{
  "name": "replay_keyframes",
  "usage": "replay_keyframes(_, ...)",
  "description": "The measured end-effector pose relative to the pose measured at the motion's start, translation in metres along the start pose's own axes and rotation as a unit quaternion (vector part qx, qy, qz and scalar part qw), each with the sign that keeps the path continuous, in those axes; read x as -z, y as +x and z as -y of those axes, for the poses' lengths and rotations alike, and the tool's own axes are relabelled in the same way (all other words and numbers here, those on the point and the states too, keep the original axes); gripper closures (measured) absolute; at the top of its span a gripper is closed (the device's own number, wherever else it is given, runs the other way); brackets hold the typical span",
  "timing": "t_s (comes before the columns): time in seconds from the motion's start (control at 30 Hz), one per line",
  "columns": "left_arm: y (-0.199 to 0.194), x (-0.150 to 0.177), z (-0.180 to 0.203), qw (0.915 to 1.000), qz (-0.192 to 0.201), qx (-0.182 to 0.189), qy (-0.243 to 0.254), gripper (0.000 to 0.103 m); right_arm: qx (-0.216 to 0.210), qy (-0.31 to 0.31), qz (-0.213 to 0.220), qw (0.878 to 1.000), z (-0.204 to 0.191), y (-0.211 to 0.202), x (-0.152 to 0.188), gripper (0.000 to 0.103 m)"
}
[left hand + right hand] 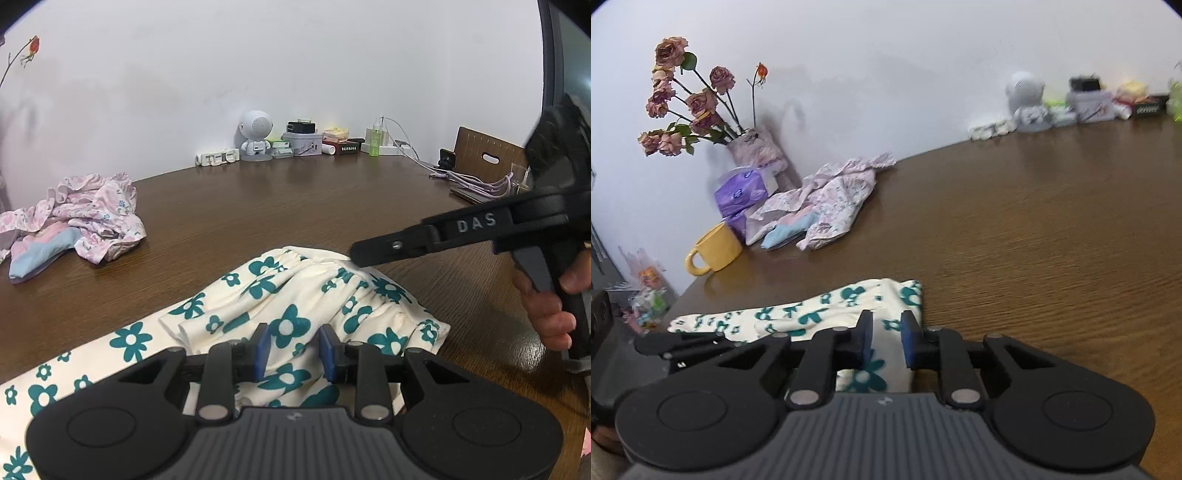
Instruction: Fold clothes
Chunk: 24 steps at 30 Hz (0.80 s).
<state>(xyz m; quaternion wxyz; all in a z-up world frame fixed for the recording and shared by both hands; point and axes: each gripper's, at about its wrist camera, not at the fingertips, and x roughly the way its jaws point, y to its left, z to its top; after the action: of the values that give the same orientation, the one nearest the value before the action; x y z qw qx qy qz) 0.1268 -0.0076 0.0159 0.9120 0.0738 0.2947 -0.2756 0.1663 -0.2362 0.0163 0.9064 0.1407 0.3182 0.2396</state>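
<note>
A cream garment with teal flowers (pixel 280 295) is lying partly folded on the near edge of the brown table (pixel 295 206). The left gripper (pixel 293 350) is hovering over it with jaws parted, holding nothing. The right gripper (pixel 884 341) is likewise standing apart-jawed over the cloth's gathered end, while a pink floral heap (pixel 827 199) is lying well apart.

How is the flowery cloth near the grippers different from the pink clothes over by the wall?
The white garment has big teal flowers; the pink pile has tiny pale flowers. The white garment lies partly folded and fairly flat at the near table edge, under both grippers; the pink pile sits crumpled in a heap far off, untouched, with a blue piece tucked in. Both rest on the brown table.
</note>
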Motion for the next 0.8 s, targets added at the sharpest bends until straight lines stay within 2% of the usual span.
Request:
replay_keyframes(0.2,-0.001,0.0,-0.002,1.0,0.001,0.003,-0.003,0.076,0.026,-0.069,-0.018,0.997,-0.02,0.013,0.005,0.087)
replay_keyframes(0.37,-0.005,-0.001,-0.006,0.9998,0.003,0.01,-0.019,0.071,0.044,-0.103,-0.014,0.994,-0.031,0.016,0.012,0.087)
replay_keyframes(0.63,-0.021,-0.006,-0.009,0.9976,0.05,0.019,-0.043,0.07,0.06,-0.133,-0.005,0.989,-0.038,0.017,0.017,0.086)
replay_keyframes(0.8,-0.011,-0.005,-0.011,0.9983,0.028,-0.005,-0.051,0.073,0.073,-0.147,0.001,0.986,-0.043,0.017,0.021,0.086)
